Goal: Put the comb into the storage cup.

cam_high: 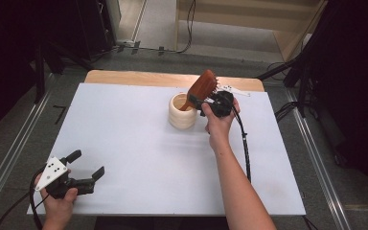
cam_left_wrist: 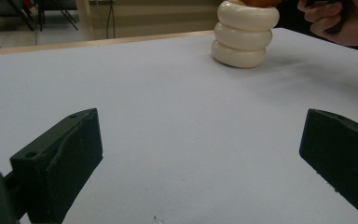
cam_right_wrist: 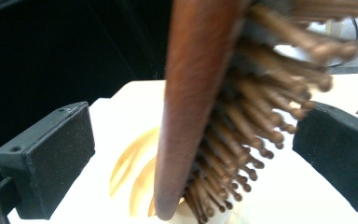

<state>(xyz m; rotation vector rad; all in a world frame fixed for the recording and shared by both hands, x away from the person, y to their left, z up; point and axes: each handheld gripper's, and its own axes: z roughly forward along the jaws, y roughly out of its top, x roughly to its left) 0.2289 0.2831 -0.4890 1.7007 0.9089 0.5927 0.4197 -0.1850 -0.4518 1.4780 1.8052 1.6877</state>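
A wooden hairbrush point(cam_high: 202, 86) stands tilted with its handle down inside a cream ribbed cup point(cam_high: 182, 112) near the back middle of the white board. My right gripper point(cam_high: 199, 101) is level with the brush head, open. In the right gripper view the brush point(cam_right_wrist: 191, 93) stands between the pads, clear of the left one, with the bristles pointing at the right pad and the cup mouth point(cam_right_wrist: 135, 182) below. My left gripper point(cam_high: 88, 163) rests open and empty at the board's front left. Its own view shows the wide jaws point(cam_left_wrist: 200, 140) and the cup point(cam_left_wrist: 243, 39) far off.
The white board point(cam_high: 124, 134) covers a wooden table whose back edge point(cam_high: 148, 76) shows. A black cable point(cam_high: 247, 153) trails along the right forearm. A small white piece point(cam_high: 234, 89) lies behind the right hand. Floor rails and dark stands surround the table.
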